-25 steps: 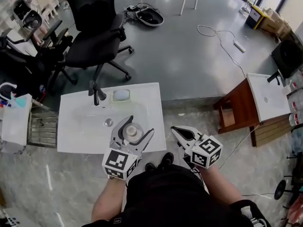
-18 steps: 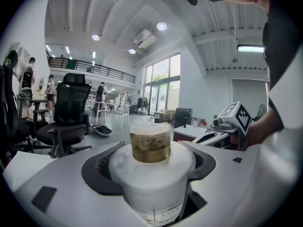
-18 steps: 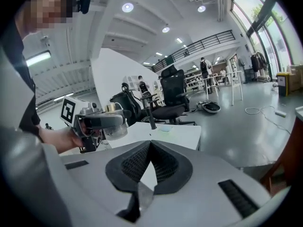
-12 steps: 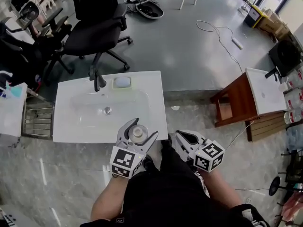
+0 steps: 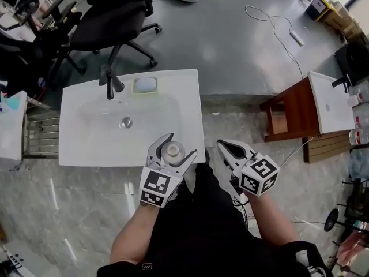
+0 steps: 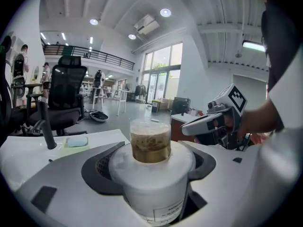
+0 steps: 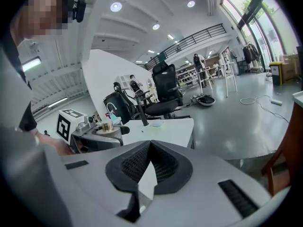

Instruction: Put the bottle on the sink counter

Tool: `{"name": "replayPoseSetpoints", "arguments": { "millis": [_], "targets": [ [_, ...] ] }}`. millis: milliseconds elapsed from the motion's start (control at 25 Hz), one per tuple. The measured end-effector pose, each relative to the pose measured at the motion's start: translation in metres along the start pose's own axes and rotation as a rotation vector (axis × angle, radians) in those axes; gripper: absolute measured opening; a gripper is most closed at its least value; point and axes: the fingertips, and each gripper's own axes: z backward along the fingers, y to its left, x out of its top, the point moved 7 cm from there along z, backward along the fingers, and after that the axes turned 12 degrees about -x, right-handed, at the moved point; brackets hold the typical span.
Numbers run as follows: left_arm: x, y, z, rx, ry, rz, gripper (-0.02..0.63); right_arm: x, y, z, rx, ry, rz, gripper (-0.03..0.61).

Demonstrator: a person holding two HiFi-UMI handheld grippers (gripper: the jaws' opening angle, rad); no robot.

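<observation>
The left gripper (image 5: 177, 148) clamps the bottle (image 6: 151, 174) upright between its jaws over the counter's (image 5: 86, 149) near edge, seemingly for setting down, while the right gripper (image 5: 223, 146) hangs alongside, closed and empty.

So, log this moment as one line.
left tongs: shut on white plastic bottle | right tongs: shut, empty | bottle: over front edge of white sink counter

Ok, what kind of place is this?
Probably an open office or lab hall, not a bathroom: the sink counter stands free on polished floor, near black office chairs and a second sink on a wooden stand.
</observation>
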Motion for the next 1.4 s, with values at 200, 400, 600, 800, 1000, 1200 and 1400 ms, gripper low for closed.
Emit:
{"name": "replayPoseSetpoints", "arguments": {
  "millis": [200,400,600,800,1000,1200,1400],
  "targets": [
    [-0.006,0.0,-0.02,-0.02,0.018,0.018,0.351,-0.004,-0.005,-0.002,0.007,0.014,-0.003,0.014],
    [-0.012,0.003,-0.042,-0.052,0.053,0.051,0.351,0.003,-0.015,-0.001,-0.008,0.008,-0.015,0.014],
    [-0.024,-0.002,-0.065,-0.085,0.079,0.065,0.351,0.003,-0.031,0.006,-0.034,0.018,-0.025,0.014],
    [-0.041,0.001,-0.084,-0.112,0.11,0.055,0.351,0.001,-0.039,0.003,-0.047,0.031,-0.029,0.014],
    [-0.048,0.009,-0.094,-0.104,0.134,0.055,0.351,0.0,-0.042,0.004,-0.053,0.04,-0.033,0.014],
    [-0.053,0.017,-0.103,-0.097,0.134,0.057,0.351,-0.002,-0.046,0.004,-0.061,0.054,-0.031,0.014],
    [-0.06,0.02,-0.112,-0.095,0.144,0.066,0.351,-0.004,-0.046,0.002,-0.059,0.074,-0.026,0.014]
  ]
}}
